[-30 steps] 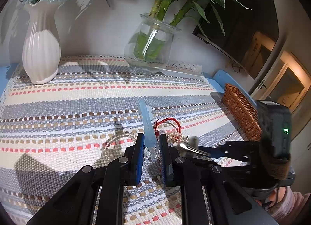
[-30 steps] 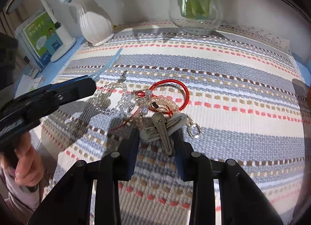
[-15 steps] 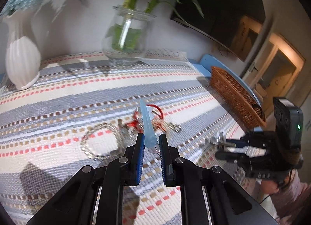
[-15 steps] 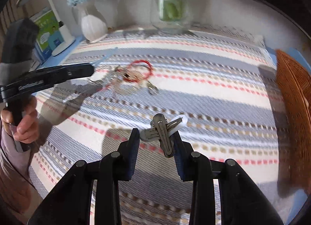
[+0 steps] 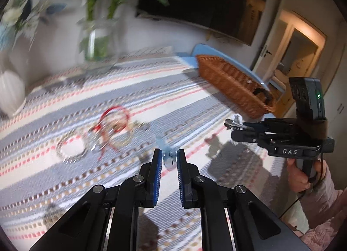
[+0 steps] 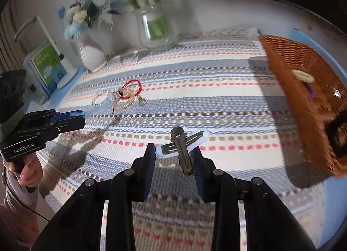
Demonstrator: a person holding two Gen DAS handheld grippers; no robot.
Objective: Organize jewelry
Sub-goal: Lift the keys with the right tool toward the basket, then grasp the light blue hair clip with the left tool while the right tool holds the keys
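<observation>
Left wrist view: the left gripper point(image 5: 169, 161) pinches a pale blue hair clip point(image 5: 166, 152) above the striped tabletop point(image 5: 151, 103); a tangle of bracelets point(image 5: 108, 129) lies ahead-left, a wicker basket point(image 5: 229, 82) far right.

Right wrist view: the right gripper point(image 6: 173, 153) clamps two crossed hair clips point(image 6: 183, 142) — white and metal — near the basket point(image 6: 303, 103); two vases stand behind.
</observation>
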